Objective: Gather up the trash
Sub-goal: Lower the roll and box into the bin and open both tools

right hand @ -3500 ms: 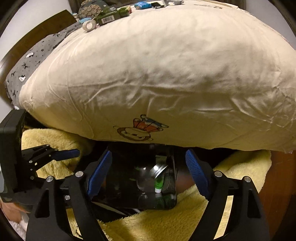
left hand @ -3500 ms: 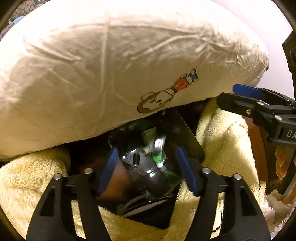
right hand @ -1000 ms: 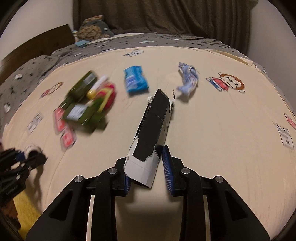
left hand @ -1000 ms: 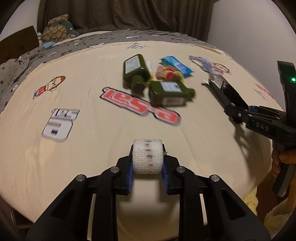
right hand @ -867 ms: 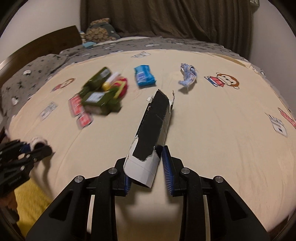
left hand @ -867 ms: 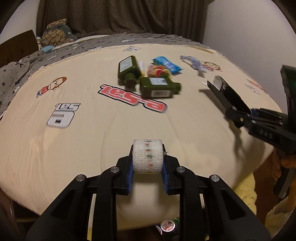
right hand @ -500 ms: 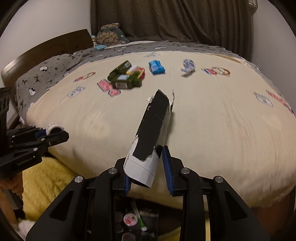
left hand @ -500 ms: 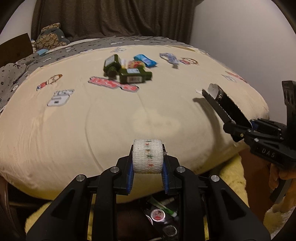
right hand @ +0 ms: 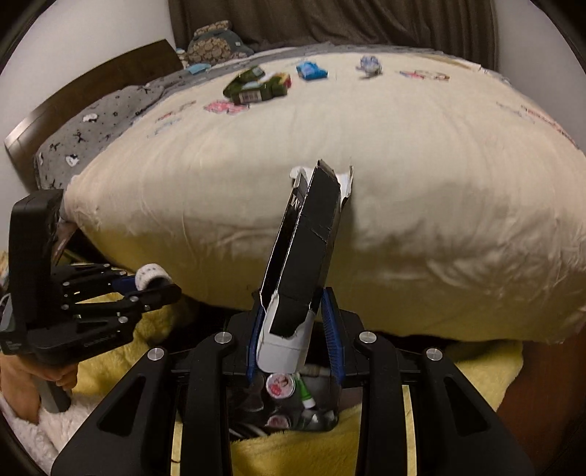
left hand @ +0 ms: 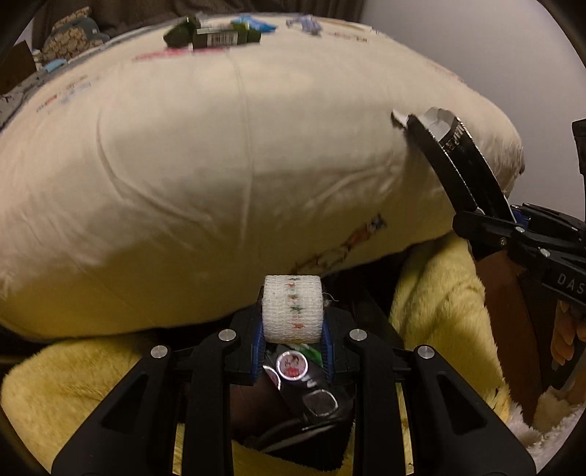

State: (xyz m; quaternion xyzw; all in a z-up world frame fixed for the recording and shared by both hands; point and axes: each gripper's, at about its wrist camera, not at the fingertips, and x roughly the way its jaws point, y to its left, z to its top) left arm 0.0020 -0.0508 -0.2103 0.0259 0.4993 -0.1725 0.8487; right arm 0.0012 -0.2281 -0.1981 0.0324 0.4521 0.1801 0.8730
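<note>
Your left gripper [left hand: 293, 326] clamps the soft, light roll [left hand: 292, 313]; your right gripper [right hand: 295, 337], at 3 o'clock, pinches the flimsy carton [right hand: 304, 252] by its crushable base.

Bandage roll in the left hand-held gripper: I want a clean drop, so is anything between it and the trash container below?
Nothing visible. The bandage roll hangs in the left hand-held gripper over the open trash container, beside the bed's edge.

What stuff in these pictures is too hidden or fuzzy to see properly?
- Trash bin: right wrist view, mostly behind the right gripper and torn black box.
- Green bottles: left wrist view, motion-blurred, labels unreadable.
- Person's hand: left wrist view, cut off by the edge.
</note>
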